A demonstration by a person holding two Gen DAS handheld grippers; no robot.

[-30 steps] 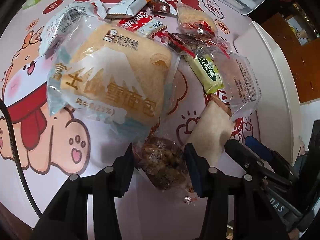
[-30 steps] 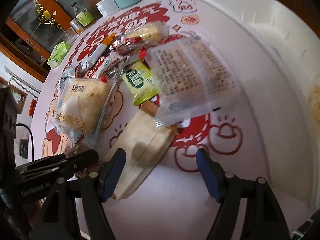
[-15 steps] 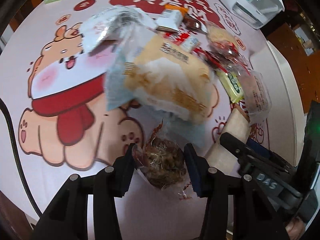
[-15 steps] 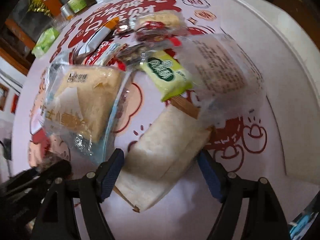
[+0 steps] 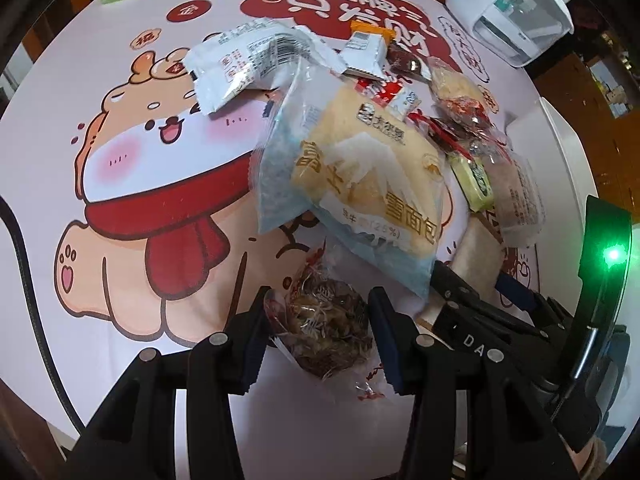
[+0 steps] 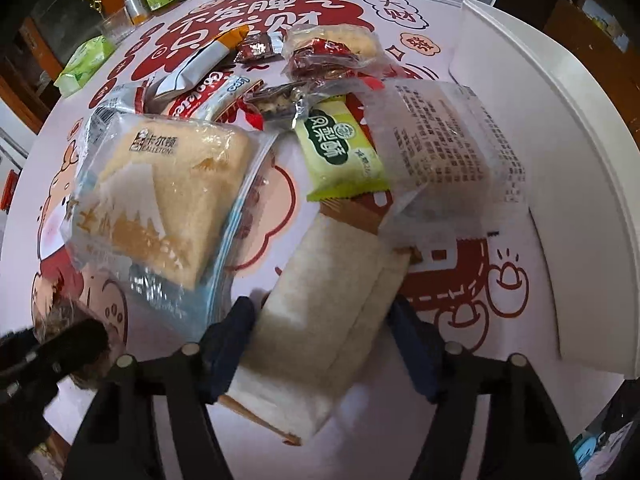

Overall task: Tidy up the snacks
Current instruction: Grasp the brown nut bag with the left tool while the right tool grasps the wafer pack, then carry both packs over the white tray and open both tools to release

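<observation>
snack pile [image 5: 400, 128] ahead, bare tablecloth [image 5: 132, 168] leftward

Wrapped snacks [image 6: 320, 152] heaped on tablecloth [image 5: 120, 240]

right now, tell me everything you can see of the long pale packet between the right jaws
The pale packet is a long, flat, cream-white wrapper with tan crimped ends, matte and paper-like, unopened as far as shows. It lies diagonally on the tablecloth, near end between the right gripper's open jaws; contact isn't clear. Its far end is tucked under the clear packet, by the green packet.
</observation>
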